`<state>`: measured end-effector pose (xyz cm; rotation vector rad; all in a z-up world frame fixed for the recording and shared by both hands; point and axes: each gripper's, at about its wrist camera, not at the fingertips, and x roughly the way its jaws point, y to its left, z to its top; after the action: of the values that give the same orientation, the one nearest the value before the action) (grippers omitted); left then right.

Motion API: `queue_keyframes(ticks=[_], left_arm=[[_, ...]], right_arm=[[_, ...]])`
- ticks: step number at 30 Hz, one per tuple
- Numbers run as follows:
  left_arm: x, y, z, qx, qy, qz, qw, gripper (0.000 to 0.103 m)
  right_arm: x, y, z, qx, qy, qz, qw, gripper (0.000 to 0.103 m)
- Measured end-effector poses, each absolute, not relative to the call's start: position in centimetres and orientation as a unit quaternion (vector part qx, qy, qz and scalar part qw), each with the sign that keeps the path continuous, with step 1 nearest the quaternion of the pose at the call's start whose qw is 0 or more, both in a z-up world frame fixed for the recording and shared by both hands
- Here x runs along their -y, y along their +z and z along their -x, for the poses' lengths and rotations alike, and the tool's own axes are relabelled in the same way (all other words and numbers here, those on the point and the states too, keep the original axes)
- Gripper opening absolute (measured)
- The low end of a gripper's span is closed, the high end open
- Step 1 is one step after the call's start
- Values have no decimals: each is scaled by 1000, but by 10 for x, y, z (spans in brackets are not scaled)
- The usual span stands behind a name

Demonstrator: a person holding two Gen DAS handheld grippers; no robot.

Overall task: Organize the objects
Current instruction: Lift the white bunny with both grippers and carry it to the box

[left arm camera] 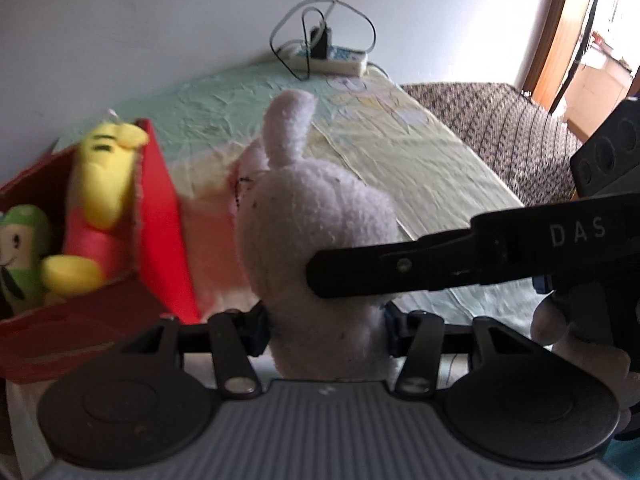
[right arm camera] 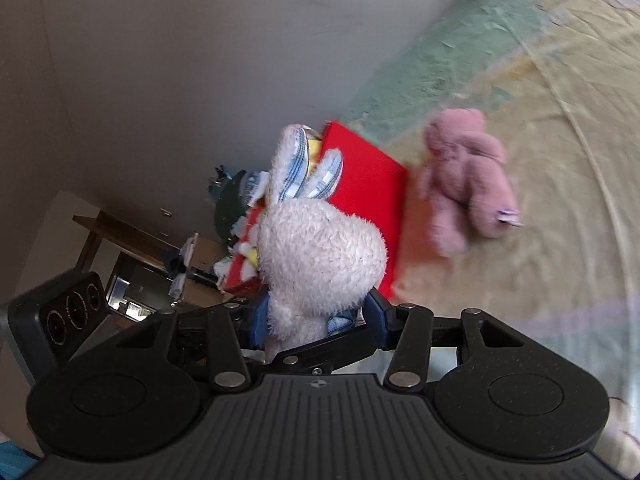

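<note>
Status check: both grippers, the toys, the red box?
Left gripper shut on white plush. Right gripper shut on white bunny. Red box holds yellow and green toys. Pink bear loose on bed.

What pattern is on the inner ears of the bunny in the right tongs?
Blue-and-white check on the inner ears; clearest in the right wrist view.

The rabbit (left arm camera: pixel 320 216) hides the left gripper's (left arm camera: pixel 326 328) fingertips, and another gripper's finger (left arm camera: pixel 400 268) crosses its body. The box (left arm camera: pixel 160 216) is cut by the left edge. The pink bear (right arm camera: pixel 468 184) is blurred. Clutter (right arm camera: pixel 232 216) behind the white bunny (right arm camera: pixel 320 256) is unreadable.
</note>
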<state>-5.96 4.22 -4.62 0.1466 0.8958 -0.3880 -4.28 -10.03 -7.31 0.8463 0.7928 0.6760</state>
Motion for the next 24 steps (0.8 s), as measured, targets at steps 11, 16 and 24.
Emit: queue_keyframes(ticks=[11,16,24], left_arm=[[-119,0,67,-365,-208,-62,905,54],[-158,11,64,-341,-204,-64,916,54],[-217,16,40,-329,-193,-61,922,55]], right_arm=[[38,-40,29,-314,331,-406,792,51],[0,-26,14,-293,335,-391,806,52],[-48,-29,-20,-290,313,-393,815,53]])
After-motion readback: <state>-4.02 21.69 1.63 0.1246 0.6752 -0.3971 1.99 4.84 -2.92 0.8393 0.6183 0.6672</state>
